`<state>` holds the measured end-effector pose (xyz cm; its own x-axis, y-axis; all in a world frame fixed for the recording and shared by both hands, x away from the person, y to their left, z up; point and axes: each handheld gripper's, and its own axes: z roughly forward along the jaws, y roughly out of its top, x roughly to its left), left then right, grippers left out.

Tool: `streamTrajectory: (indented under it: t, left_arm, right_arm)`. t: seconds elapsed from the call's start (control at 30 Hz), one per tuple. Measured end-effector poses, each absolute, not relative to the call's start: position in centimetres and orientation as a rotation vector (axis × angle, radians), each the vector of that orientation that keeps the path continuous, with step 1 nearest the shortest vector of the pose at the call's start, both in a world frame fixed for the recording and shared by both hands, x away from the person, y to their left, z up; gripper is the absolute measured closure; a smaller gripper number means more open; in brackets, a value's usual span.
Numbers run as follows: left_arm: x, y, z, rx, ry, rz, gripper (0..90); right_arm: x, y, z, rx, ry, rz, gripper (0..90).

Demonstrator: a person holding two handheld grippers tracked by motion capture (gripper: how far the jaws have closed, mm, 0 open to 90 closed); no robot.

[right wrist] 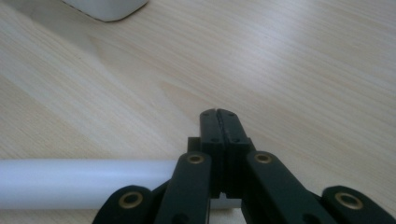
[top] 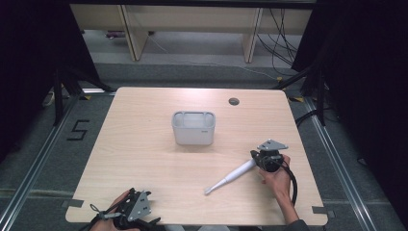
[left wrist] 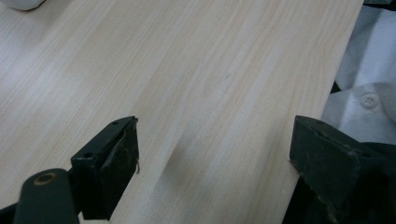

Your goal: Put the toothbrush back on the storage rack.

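two tools: right tool (right wrist: 219,116) closed empty above toothbrush (top: 230,177); left tool (left wrist: 210,154) wide open.

toothbrush (top: 230,178) on table (top: 144,159), before caddy (top: 193,128)

Table (top: 144,159): pale wood-grain laminate, smooth, satin sheen w/ soft glare in gripper views. Brush handle (top: 231,178): white plastic, smooth, slightly translucent, semi-matt. Bin (top: 193,128): light grey plastic, matt, rounded edges. Right gripper (right wrist: 218,122): black matt plastic links, brass-coloured pivot bushings. Left gripper (left wrist: 212,158): black matt, pads (left wrist: 122,154) look rough, scuffed. Grey plate (top: 272,145) on right gripper: flat, dull metal look. Shirt (left wrist: 369,93): white cloth, button.
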<state>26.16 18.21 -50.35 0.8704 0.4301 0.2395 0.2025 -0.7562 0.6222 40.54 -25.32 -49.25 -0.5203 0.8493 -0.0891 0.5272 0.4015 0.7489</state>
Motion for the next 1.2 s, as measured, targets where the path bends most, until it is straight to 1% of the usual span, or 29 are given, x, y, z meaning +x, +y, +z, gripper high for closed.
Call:
streamTrajectory:
  t: [0.47, 0.7, 1.2]
  left_arm:
    - [26.2, 18.2, -50.4, 2.44, 0.455, 0.494, 15.5]
    - [26.1, 18.2, -50.3, 2.436, 0.453, 0.495, 15.5]
    - [26.2, 18.3, -50.3, 2.438, 0.458, 0.497, 15.5]
  right_arm:
    - [40.8, -25.5, -49.6, 1.169, 2.241, 0.894, 90.0]
    - [40.4, -25.4, -49.6, 1.232, 2.267, 0.88, 90.0]
    - [39.1, -26.1, -49.7, 1.229, 2.316, 0.86, 90.0]
